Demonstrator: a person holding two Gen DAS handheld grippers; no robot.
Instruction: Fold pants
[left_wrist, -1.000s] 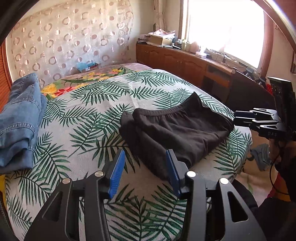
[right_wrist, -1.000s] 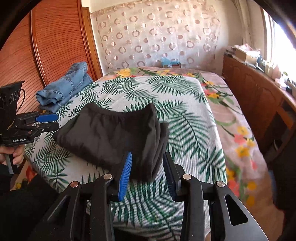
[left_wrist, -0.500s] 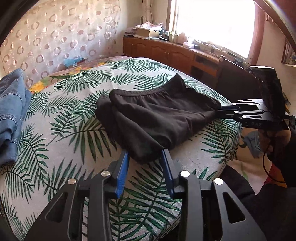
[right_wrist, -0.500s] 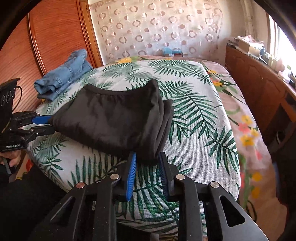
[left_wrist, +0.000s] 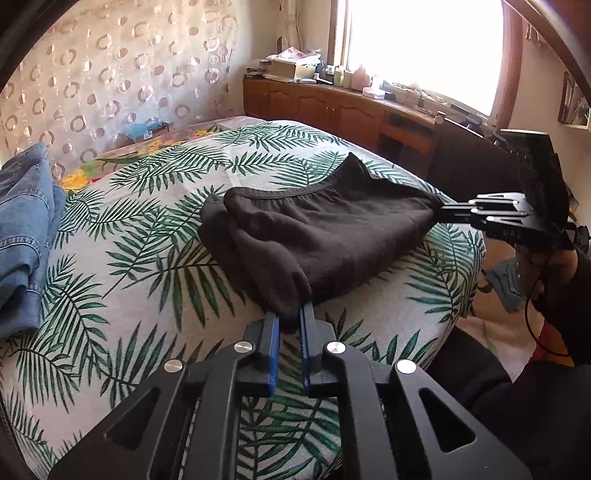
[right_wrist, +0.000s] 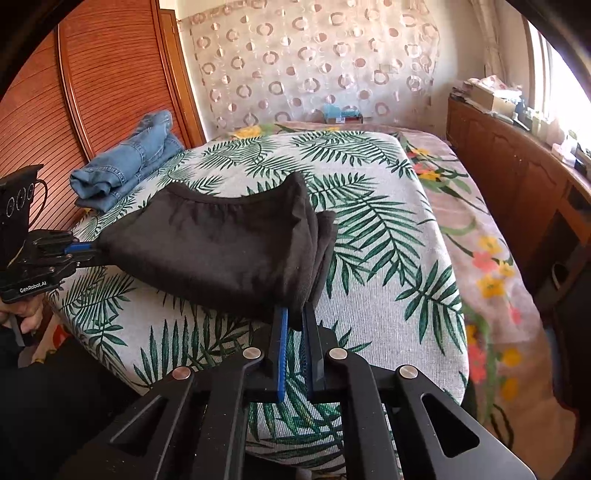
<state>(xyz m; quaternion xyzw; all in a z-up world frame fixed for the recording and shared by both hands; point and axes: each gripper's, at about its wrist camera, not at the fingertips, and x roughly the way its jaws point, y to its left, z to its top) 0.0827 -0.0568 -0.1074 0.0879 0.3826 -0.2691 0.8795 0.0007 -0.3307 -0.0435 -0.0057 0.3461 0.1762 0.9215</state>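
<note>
Black pants (left_wrist: 321, 236), folded into a short stack with the elastic waistband at the far side, lie near the front edge of the leaf-print bed (left_wrist: 147, 236). My left gripper (left_wrist: 290, 317) is shut on the near corner of the pants. My right gripper (right_wrist: 295, 314) is shut on the opposite near corner of the pants (right_wrist: 221, 251). Each gripper shows in the other's view, the right one (left_wrist: 443, 214) at the far right and the left one (right_wrist: 88, 251) at the far left. The fabric edge between them is lifted slightly off the bed.
Folded blue jeans (left_wrist: 22, 229) lie at the bed's left side, also in the right wrist view (right_wrist: 129, 158). A wooden sideboard (left_wrist: 351, 110) with clutter runs under the window. A wooden wardrobe (right_wrist: 92, 92) stands at the left. A patterned curtain (right_wrist: 314, 62) hangs behind.
Both grippers moved forward onto the near corners of the black pants and closed on them. The pants' near edge is now pulled taut between them.
</note>
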